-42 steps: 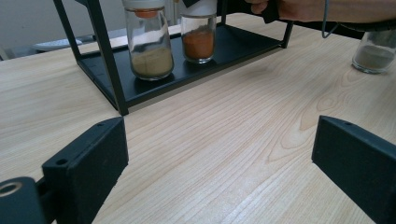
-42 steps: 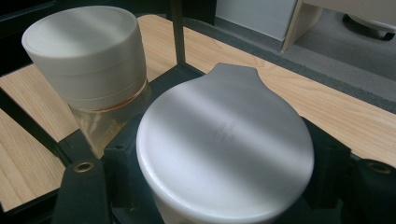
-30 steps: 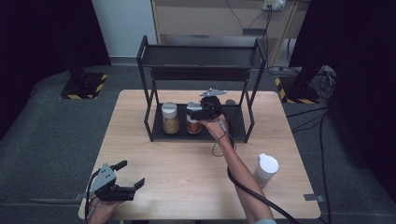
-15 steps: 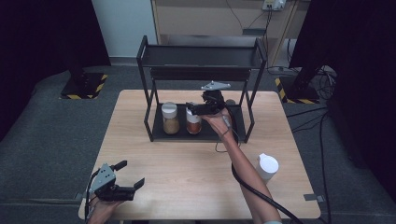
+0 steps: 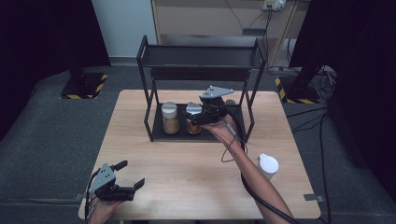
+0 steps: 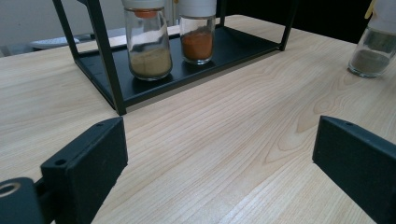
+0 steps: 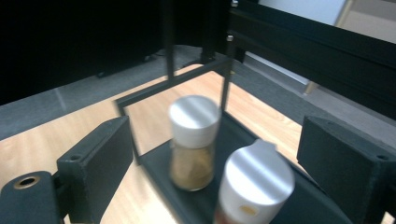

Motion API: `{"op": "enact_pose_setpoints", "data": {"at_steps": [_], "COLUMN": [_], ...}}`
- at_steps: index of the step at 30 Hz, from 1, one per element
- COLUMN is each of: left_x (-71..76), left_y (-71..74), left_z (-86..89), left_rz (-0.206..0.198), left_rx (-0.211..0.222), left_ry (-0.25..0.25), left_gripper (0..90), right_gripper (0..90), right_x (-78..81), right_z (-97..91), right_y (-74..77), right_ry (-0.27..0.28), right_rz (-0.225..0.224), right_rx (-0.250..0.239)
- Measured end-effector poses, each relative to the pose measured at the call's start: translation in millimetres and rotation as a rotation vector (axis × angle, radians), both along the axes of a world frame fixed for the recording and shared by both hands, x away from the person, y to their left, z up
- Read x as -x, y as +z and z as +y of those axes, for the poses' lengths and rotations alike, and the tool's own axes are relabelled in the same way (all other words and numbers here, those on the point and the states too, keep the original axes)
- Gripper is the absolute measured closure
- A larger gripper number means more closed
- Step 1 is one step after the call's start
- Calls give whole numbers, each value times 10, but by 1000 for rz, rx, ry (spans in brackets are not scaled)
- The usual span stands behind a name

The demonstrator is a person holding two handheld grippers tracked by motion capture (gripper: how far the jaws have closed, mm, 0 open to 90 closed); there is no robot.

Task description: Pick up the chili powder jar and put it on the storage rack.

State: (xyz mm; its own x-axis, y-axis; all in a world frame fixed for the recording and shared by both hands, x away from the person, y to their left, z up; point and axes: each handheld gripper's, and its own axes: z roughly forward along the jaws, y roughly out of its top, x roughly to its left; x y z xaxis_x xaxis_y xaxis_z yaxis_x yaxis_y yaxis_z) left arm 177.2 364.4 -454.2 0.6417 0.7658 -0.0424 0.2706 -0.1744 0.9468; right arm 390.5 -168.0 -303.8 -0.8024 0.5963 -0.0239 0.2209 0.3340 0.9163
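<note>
Right hand-held gripper (image 5: 200, 113), frame centre in high view: jaws apart, nothing clamped, hovering just above the orange-spice jar (image 5: 193, 125). That jar stands on the rack's (image 5: 150, 100) bottom shelf, just right of the tan-spice jar (image 5: 170, 118) (both upright). Left hand-held gripper (image 5: 131, 175), lower left over table (image 5: 187, 177): released, empty. White-capped jar (image 5: 268, 165) at right, well apart.

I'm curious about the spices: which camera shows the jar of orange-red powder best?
The left gripper view: the orange-red jar stands sharp on the rack's bottom shelf, powder plain. The right gripper view shows its blurred white lid; the high view has it small beside the right gripper.
</note>
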Motion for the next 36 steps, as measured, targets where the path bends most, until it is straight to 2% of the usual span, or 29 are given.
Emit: {"op": "enact_pose_setpoints", "data": {"at_steps": [5, 7, 14, 19, 20, 21, 22, 26, 30, 36], "left_x": [5, 11, 22, 22, 22, 23, 22, 27, 29, 31], "left_y": [-2, -4, -13, -13, -13, -14, -15, -16, -19, -25], "left_z": [7, 9, 28, 31, 31, 32, 33, 38, 43, 54], "left_rz": [-2, -7, -11, -9, -10, -10, -9, -10, -10, -10], "left_rx": [4, 5, 19, 20, 21, 22, 23, 25, 29, 37], "left_ry": [2, 3, 9, 10, 10, 11, 11, 14, 16, 19], "left_gripper": [26, 28, 29, 28, 29, 29, 28, 28, 28, 28], "right_gripper": [106, 105, 103, 90, 87, 87, 84, 77, 67, 65], "right_x": [216, 330, 565, 759, 824, 824, 913, 1016, 1199, 1405], "right_z": [-118, -219, -447, -640, -733, -733, -799, -924, -1093, -1307], "right_y": [15, 22, 31, 23, 7, 7, 1, -26, -69, -120], "right_ry": [39, 58, 70, 50, 45, 45, 30, 15, -28, -71], "right_rz": [-16, -17, -32, -42, -38, -38, -52, -53, -71, -91], "right_rx": [-4, -18, -40, -32, -37, -37, -21, -22, -4, -18]}}
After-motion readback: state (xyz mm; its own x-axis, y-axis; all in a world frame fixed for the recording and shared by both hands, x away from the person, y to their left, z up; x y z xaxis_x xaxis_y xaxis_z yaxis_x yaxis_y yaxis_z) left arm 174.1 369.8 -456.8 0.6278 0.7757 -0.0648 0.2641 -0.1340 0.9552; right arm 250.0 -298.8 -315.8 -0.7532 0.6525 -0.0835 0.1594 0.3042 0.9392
